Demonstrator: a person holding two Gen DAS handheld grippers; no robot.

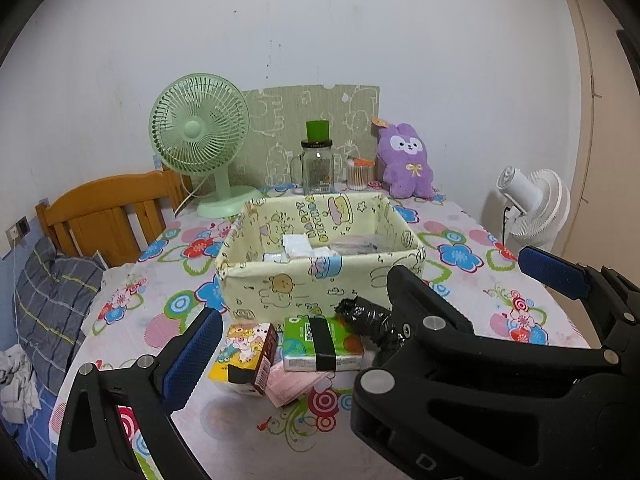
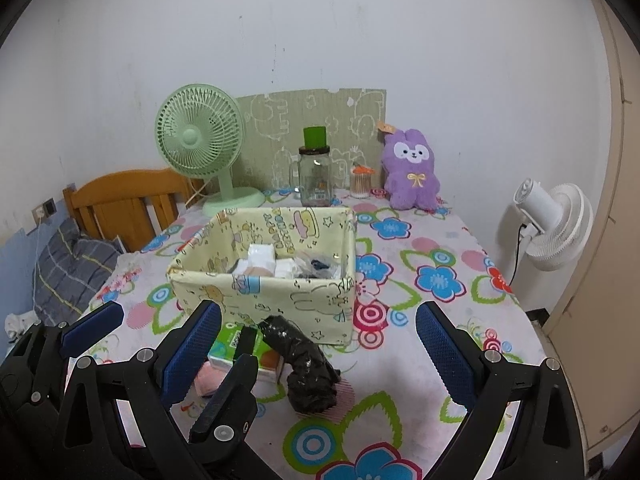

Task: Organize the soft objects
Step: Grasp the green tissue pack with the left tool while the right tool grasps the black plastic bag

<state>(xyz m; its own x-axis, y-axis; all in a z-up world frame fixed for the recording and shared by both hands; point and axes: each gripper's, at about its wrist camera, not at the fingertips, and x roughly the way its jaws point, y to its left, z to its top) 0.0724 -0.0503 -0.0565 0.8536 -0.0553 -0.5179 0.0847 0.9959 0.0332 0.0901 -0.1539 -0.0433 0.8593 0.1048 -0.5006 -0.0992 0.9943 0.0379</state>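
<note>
A cream cartoon-print fabric basket (image 1: 280, 280) (image 2: 280, 300) stands mid-table and holds white packs and a clear bag. Just in front of it lie a crumpled black plastic bundle (image 1: 366, 320) (image 2: 308, 364), a green tissue pack with a black band (image 1: 320, 344) (image 2: 230, 342), a yellow and brown cartoon box (image 1: 244, 356) and a pink pack (image 1: 292, 388) (image 2: 208, 380). My left gripper (image 1: 316, 320) hovers open over these items. My right gripper (image 2: 319, 310) (image 1: 460, 268) is open too, close beside the left, with the black bundle between its fingers. Nothing is held.
A purple plush rabbit (image 1: 406, 160) (image 2: 412, 172) sits at the back right, beside a cotton-swab tub (image 1: 356, 176), a glass jar with a green lid (image 1: 318, 164) and a green desk fan (image 1: 200, 136). A white fan (image 2: 556, 224) stands off the right edge. A wooden headboard (image 1: 108, 208) is left.
</note>
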